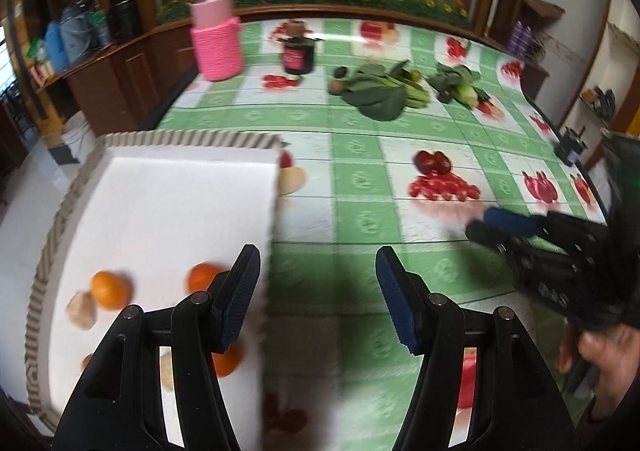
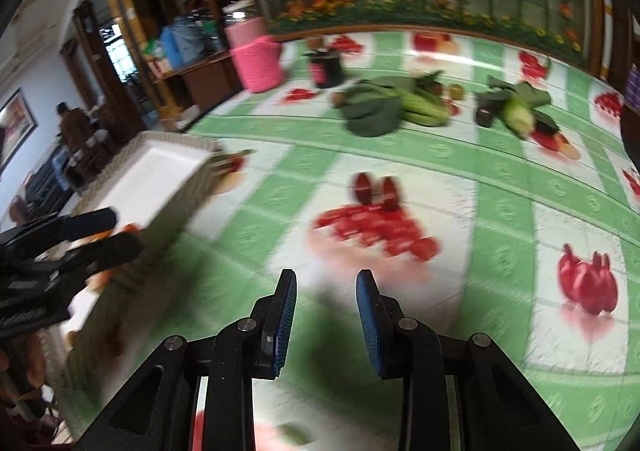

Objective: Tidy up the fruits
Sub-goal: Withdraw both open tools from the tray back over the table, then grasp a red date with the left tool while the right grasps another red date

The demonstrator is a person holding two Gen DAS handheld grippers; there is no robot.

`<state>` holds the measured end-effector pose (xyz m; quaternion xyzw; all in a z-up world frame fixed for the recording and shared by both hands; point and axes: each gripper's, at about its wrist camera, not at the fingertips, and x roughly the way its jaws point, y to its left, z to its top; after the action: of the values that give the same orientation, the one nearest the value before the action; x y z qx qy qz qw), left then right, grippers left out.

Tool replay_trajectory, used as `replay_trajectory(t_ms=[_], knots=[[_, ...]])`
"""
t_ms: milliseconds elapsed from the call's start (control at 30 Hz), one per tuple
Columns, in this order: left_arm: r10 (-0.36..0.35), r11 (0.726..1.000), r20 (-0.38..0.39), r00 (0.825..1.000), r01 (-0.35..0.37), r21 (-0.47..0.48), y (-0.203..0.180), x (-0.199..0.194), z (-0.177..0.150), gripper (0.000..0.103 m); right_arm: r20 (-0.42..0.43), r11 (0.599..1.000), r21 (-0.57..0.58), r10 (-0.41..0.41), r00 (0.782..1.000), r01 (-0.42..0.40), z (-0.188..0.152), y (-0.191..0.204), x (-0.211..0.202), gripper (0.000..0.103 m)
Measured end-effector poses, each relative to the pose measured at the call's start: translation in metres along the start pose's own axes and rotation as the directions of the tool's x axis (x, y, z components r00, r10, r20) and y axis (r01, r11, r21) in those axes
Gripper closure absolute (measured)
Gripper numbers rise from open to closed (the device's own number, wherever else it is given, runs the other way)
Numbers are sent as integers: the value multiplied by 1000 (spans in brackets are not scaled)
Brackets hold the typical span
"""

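Observation:
A white tray (image 1: pixel 160 203) with a corrugated rim sits on the left of the table. It holds three oranges (image 1: pixel 110 289) and some pale lumps (image 1: pixel 82 309). My left gripper (image 1: pixel 318 263) hovers over the tray's right edge, open, with nothing between its fingers. My right gripper (image 2: pixel 326 283) is over the green checked cloth, open with a narrower gap and also empty. It also shows at the right of the left wrist view, as the right gripper (image 1: pixel 500 223). Small brown fruits (image 1: pixel 338 85) lie beside leafy greens (image 1: pixel 380 95) at the far side. The frames are blurred.
A pink knitted jar (image 1: pixel 218 39) and a black jar (image 1: pixel 298 55) stand at the back left. A second bunch of greens (image 2: pixel 520 111) lies at the back right. The red fruits on the tablecloth (image 2: pixel 500 211) are prints. A hand (image 1: pixel 608 363) holds the right gripper.

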<state>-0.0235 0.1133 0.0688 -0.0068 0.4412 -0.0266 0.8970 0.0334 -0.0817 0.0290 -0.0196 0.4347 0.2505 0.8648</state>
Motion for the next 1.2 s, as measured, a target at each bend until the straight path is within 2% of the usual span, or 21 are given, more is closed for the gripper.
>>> replay_trajectory(t_ms=[100,300,467,600,633,767,900,1200], knots=[[-22,1000,-18,1000,22,9,-12,8,8,43,-18,1000,5,-25,1000,25,12,-20,11,73],[-26,1000,-38,999,27,13,-22,26,28,43,-51,998,-29,-59,997,58,37,-33,39,73],[-25,1000,-57,998,26,15,-26,38,37,43,-50,997,-61,-50,998,47,52,-39,56,73],[-28,999,-72,997,29,14,-31,50,43,43,-44,998,-61,-9,999,6,59,-44,64,73],[-30,999,-78,997,31,14,-33,53,45,43,-39,998,-69,-7,999,4,60,-44,64,73],[-40,999,-103,994,40,-6,-38,67,55,43,-52,998,-66,-9,999,6,58,-50,60,86],[-68,998,-106,992,66,-21,-51,78,70,43,-50,999,-45,-12,999,9,48,-62,48,87],[-47,998,-147,988,53,40,-82,128,86,43,-27,999,36,23,999,-22,32,-83,31,86]])
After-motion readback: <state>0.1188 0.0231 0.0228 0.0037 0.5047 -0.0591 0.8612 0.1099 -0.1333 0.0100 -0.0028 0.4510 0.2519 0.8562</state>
